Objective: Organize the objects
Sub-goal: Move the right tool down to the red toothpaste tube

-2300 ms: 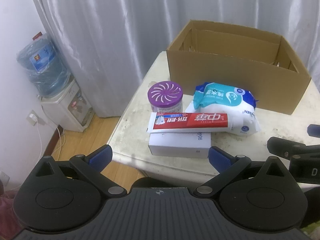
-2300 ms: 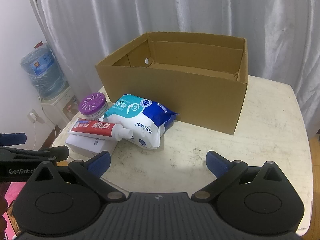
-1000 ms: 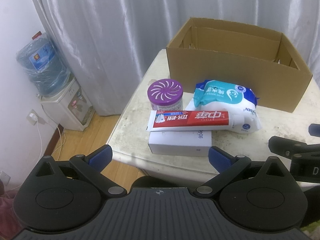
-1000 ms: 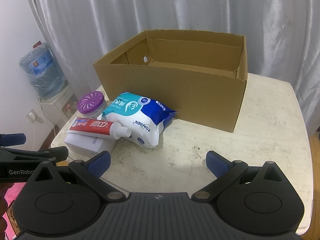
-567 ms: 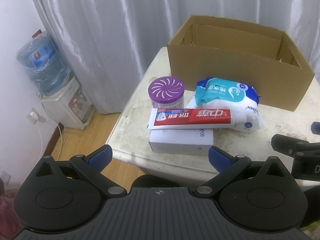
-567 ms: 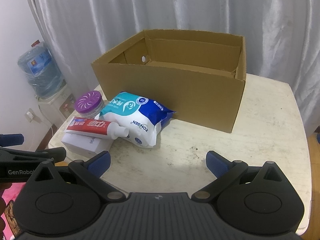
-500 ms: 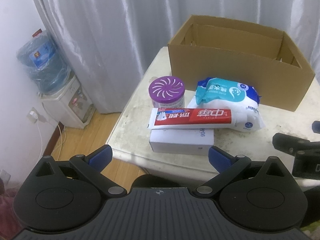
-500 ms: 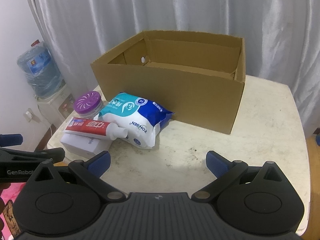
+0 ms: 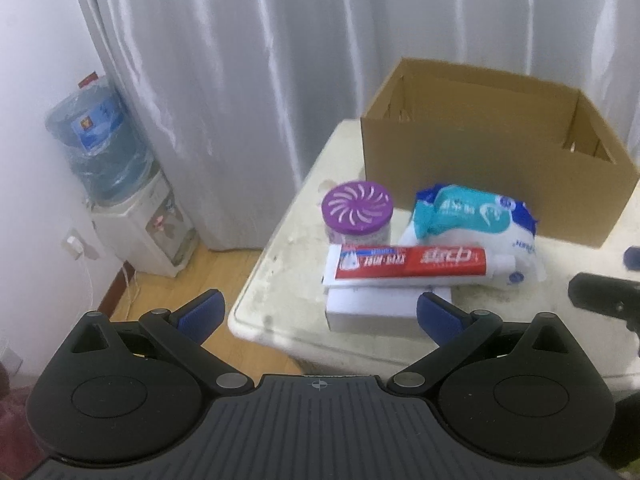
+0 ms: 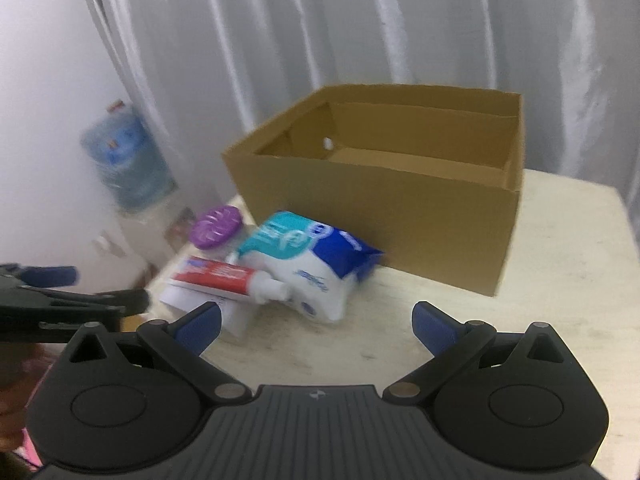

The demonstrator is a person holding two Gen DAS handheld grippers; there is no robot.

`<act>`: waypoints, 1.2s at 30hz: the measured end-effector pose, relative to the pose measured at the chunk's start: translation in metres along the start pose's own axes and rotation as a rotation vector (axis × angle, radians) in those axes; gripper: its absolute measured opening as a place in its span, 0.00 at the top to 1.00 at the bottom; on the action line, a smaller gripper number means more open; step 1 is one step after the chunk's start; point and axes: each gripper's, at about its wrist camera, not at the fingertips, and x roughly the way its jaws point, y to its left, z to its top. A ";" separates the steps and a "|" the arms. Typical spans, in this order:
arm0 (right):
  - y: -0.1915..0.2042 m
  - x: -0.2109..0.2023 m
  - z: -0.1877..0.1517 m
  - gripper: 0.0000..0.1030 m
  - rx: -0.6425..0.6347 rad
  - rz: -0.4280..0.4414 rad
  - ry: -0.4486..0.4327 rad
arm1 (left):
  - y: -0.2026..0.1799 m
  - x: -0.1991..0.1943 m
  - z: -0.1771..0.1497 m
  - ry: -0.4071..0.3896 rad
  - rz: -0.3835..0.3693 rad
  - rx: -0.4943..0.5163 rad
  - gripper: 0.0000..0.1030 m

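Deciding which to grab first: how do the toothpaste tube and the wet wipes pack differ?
The toothpaste tube is a slim, flat red-and-white tube; the wet wipes pack is a bulky, puffy teal, blue and white pouch. The tube rests on the white box, its cap against the pack; the pack seems to sit on the table. Both lie outside the cardboard box.

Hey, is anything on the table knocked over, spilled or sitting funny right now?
Nothing is spilled. The one untidy spot: the toothpaste tube lies across the white box, its cap end propped on the wipes pack. The purple-lidded jar stands upright, and the cardboard box sits open.
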 end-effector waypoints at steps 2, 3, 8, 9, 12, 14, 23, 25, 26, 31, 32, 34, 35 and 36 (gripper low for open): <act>-0.001 0.002 0.001 0.00 0.030 0.070 -0.001 | 0.003 0.003 0.001 -0.010 -0.014 -0.008 0.00; -0.001 0.003 0.001 0.00 0.050 0.105 0.001 | 0.004 0.006 0.001 -0.011 -0.019 -0.014 0.00; -0.004 0.015 -0.001 0.01 0.133 0.230 0.021 | 0.012 0.023 0.002 0.000 -0.049 -0.051 0.01; -0.004 0.017 0.000 0.04 0.145 0.244 0.022 | 0.014 0.026 0.001 -0.010 -0.066 -0.057 0.02; -0.012 0.028 0.001 0.13 0.209 0.290 0.035 | 0.016 0.028 0.000 -0.062 -0.131 -0.073 0.03; -0.019 0.037 0.001 0.22 0.263 0.321 0.053 | 0.015 0.030 0.001 -0.091 -0.164 -0.073 0.05; -0.047 0.068 -0.004 0.42 0.465 0.419 0.095 | 0.008 0.060 0.015 -0.014 -0.237 -0.075 0.13; -0.050 0.071 -0.004 0.43 0.494 0.425 0.096 | 0.010 0.067 0.017 0.005 -0.245 -0.088 0.16; -0.052 0.072 -0.005 0.44 0.512 0.431 0.098 | 0.011 0.069 0.018 0.015 -0.250 -0.097 0.17; -0.062 0.079 -0.007 0.47 0.592 0.457 0.103 | 0.018 0.084 0.023 0.057 -0.273 -0.155 0.22; -0.064 0.080 -0.007 0.49 0.611 0.463 0.102 | 0.021 0.087 0.024 0.066 -0.283 -0.174 0.22; -0.070 0.083 -0.009 0.51 0.659 0.476 0.107 | 0.025 0.092 0.026 0.085 -0.299 -0.208 0.22; -0.073 0.083 -0.010 0.53 0.677 0.480 0.110 | 0.027 0.095 0.026 0.098 -0.306 -0.226 0.22; -0.075 0.084 -0.011 0.54 0.689 0.483 0.105 | 0.028 0.097 0.027 0.108 -0.311 -0.239 0.22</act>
